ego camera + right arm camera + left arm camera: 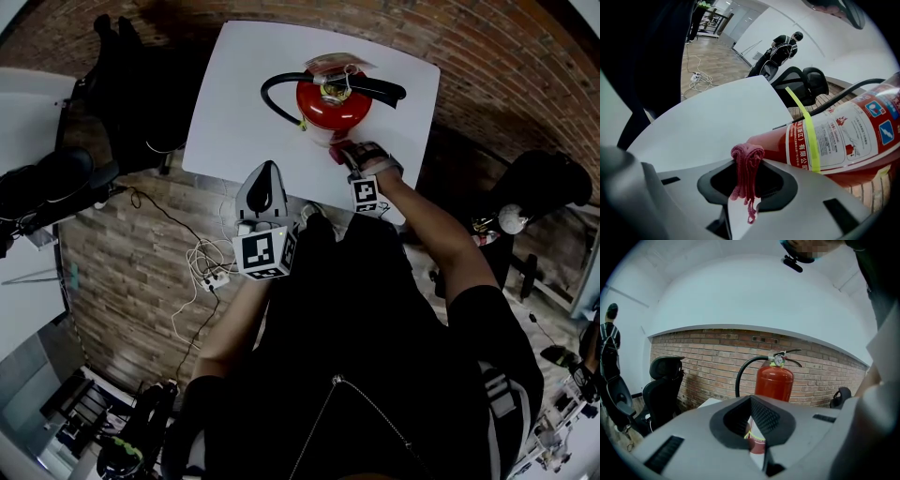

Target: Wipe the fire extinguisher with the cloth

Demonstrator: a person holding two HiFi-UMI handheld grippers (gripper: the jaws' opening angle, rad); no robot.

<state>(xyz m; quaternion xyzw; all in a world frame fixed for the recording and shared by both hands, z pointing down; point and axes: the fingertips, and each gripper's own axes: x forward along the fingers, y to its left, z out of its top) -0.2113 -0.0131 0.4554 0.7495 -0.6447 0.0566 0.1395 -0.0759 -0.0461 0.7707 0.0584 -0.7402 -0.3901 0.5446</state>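
Note:
A red fire extinguisher (332, 101) with a black hose (274, 86) stands on the white table (234, 103). My right gripper (349, 154) is shut on a bunched pink cloth (746, 164), which touches the lower part of the cylinder (834, 140) beside its white label. A yellow-green band (806, 122) runs around that label. My left gripper (267, 176) hovers near the table's front edge, short of the extinguisher (774, 380), shut with nothing held. In the left gripper view its gripper (752, 427) points at the upright cylinder and its gauge (778, 361).
A black office chair (141, 84) stands left of the table and another chair (548, 183) to the right. Cables and a power strip (211, 274) lie on the floor below the table's front edge. A person (783, 47) stands far off. A brick wall (708, 357) lies behind the table.

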